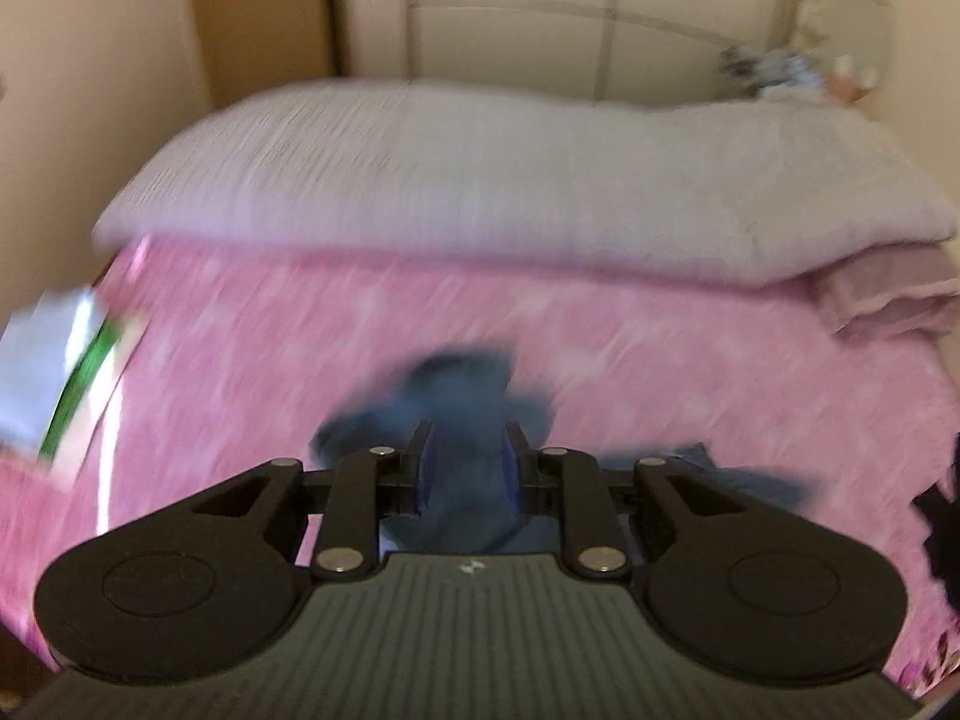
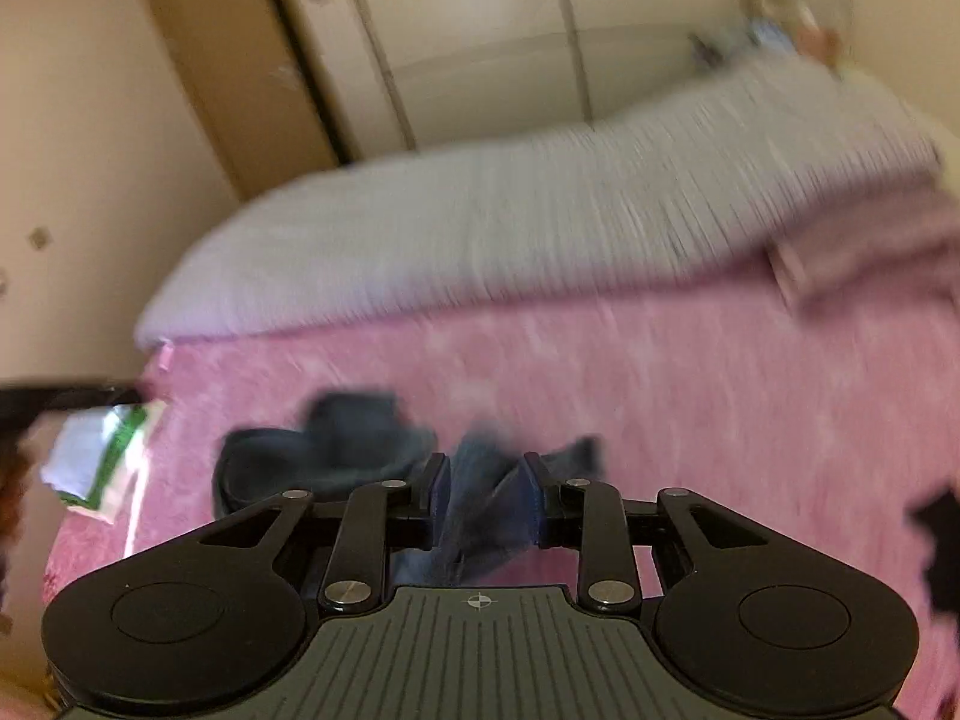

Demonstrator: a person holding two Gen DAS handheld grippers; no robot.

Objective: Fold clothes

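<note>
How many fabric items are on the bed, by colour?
Dark blue: 1, garment, held by left gripper and right gripper
Pink: 1, bedspread
Pale grey-white: 1, folded duvet
Mauve: 1, cloth
White-green: 1, folded item
Total: 5

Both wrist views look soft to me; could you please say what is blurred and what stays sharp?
Left wrist view: pink bedspread and blue garment smeared by motion, left hand-held gripper crisp. Right wrist view: same streaking, right hand-held gripper sharp; fisheye bends the wardrobe.
</note>
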